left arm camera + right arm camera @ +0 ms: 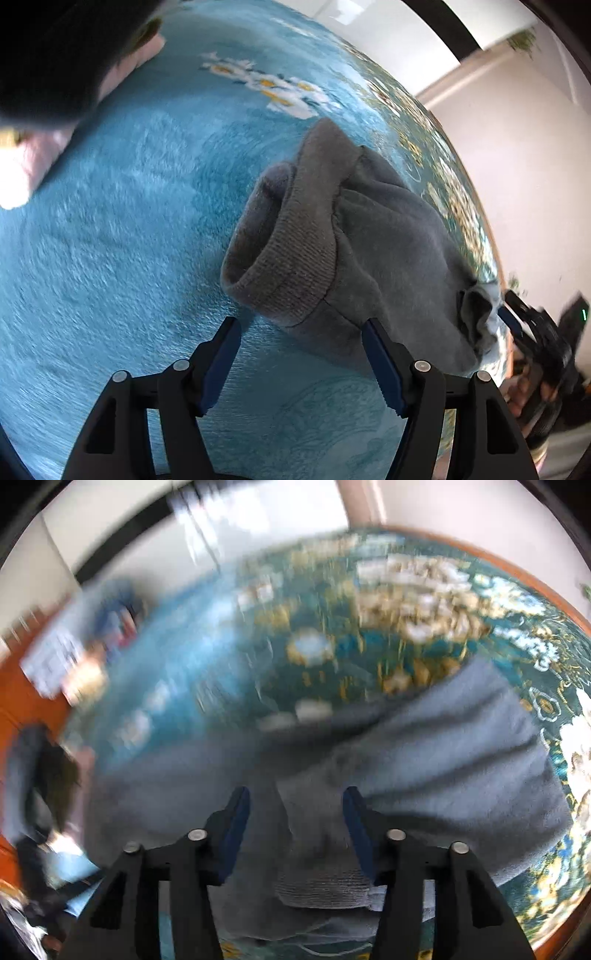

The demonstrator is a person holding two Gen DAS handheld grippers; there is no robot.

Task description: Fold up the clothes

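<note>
A grey sweatshirt (388, 240) lies crumpled on a blue floral blanket (129, 221). Its ribbed cuff (288, 254) sits just ahead of my left gripper (301, 328), which is open and empty, with the right finger against the fabric. In the right wrist view, which is blurred, the grey sweatshirt (424, 760) spreads under and ahead of my right gripper (295, 797), which is open, with a ribbed edge (325, 886) between its fingers. The right gripper (517, 314) also shows at the far right of the left wrist view.
A pink folded cloth (44, 155) and a dark object (55, 55) lie at the upper left on the blanket. The blanket's patterned border (406, 602) meets a wooden edge (517, 572). White walls stand beyond.
</note>
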